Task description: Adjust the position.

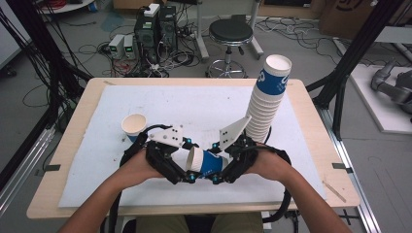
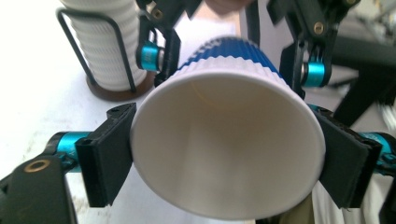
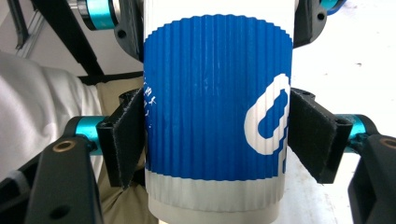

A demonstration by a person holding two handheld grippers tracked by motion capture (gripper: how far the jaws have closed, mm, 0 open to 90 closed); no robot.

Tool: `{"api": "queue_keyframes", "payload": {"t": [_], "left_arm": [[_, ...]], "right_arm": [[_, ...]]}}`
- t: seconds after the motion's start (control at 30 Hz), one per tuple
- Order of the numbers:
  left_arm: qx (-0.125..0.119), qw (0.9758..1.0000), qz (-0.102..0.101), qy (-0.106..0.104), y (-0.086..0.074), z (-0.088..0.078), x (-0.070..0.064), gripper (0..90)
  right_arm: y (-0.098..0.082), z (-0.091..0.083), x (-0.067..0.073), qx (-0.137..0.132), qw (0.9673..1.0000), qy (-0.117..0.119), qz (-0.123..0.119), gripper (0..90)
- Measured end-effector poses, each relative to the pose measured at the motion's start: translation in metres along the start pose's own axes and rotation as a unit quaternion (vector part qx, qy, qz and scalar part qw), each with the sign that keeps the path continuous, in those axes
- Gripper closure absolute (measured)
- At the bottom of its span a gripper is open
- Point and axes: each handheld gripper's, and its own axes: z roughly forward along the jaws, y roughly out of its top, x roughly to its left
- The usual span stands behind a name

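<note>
A blue-and-white ribbed paper cup [image 1: 206,161] lies on its side in the air between both grippers, above the near middle of the table. My left gripper [image 1: 189,162] has its pads against the cup's wide rim on both sides; in the left gripper view the open mouth of the cup [image 2: 229,154] faces the camera between the left gripper's [image 2: 227,156] pads. My right gripper [image 1: 216,164] is shut on the cup's blue body [image 3: 217,102], and in the right gripper view the right gripper's [image 3: 217,140] pads press on both flanks.
A tall leaning stack of the same cups [image 1: 267,102] stands in a wire holder at the right of the white board [image 1: 194,104]. A single cup [image 1: 134,124] stands upright at the left. A stool [image 1: 231,34] and cables lie beyond the table.
</note>
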Motion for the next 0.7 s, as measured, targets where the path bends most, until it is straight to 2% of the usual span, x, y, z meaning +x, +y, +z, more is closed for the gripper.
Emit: {"api": "queue_keyframes", "payload": {"t": [0.07, 0.13, 0.17, 0.2, 0.23, 0.27, 0.3, 0.33, 0.43, 0.47, 0.53, 0.6, 0.7], "left_arm": [[-0.046, 0.9989, -0.004, 0.010, -0.007, -0.003, 0.000, 15.2], [-0.085, 0.9962, -0.014, 0.014, -0.013, -0.005, 0.001, 15.0], [-0.085, 0.9962, -0.014, 0.014, -0.013, -0.005, 0.001, 14.9], [-0.104, 0.9942, -0.023, 0.015, -0.017, -0.006, 0.002, 14.9], [-0.128, 0.9911, -0.030, 0.019, -0.023, -0.008, 0.003, 14.8], [-0.140, 0.9893, -0.035, 0.021, -0.026, -0.009, 0.004, 14.4], [-0.140, 0.9893, -0.035, 0.021, -0.026, -0.009, 0.004, 14.3], [-0.168, 0.9846, -0.041, 0.026, -0.031, -0.011, 0.004, 14.1], [-0.212, 0.9751, -0.059, 0.026, -0.037, -0.014, 0.007, 12.5], [-0.221, 0.9730, -0.062, 0.027, -0.038, -0.014, 0.007, 12.5], [-0.222, 0.9723, -0.066, 0.031, -0.039, -0.013, 0.008, 11.9], [-0.221, 0.9726, -0.068, 0.029, -0.039, -0.011, 0.008, 11.4], [-0.220, 0.9731, -0.065, 0.025, -0.038, -0.007, 0.008, 11.4]], "right_arm": [[-0.004, -0.004, -0.001, -0.023, 0.9997, -0.005, 0.004, 26.1], [-0.006, -0.006, -0.001, -0.031, 0.9994, -0.013, 0.009, 26.1], [-0.006, -0.006, -0.001, -0.031, 0.9994, -0.013, 0.009, 26.1], [-0.008, -0.007, -0.001, -0.041, 0.9990, -0.015, 0.012, 26.2], [-0.013, -0.008, -0.002, -0.054, 0.9982, -0.017, 0.018, 26.2], [-0.016, -0.008, -0.003, -0.058, 0.9979, -0.020, 0.021, 26.2], [-0.019, -0.008, -0.003, -0.063, 0.9975, -0.020, 0.027, 26.2], [-0.023, -0.009, -0.004, -0.073, 0.9966, -0.023, 0.032, 26.2], [-0.033, -0.010, -0.006, -0.115, 0.9921, -0.025, 0.044, 26.3], [-0.037, -0.011, -0.006, -0.131, 0.9898, -0.026, 0.048, 26.3], [-0.043, -0.011, -0.006, -0.156, 0.9854, -0.025, 0.064, 26.2], [-0.047, -0.009, -0.005, -0.179, 0.9815, -0.029, 0.061, 26.3], [-0.050, -0.007, -0.004, -0.185, 0.9802, -0.027, 0.065, 26.2]]}}
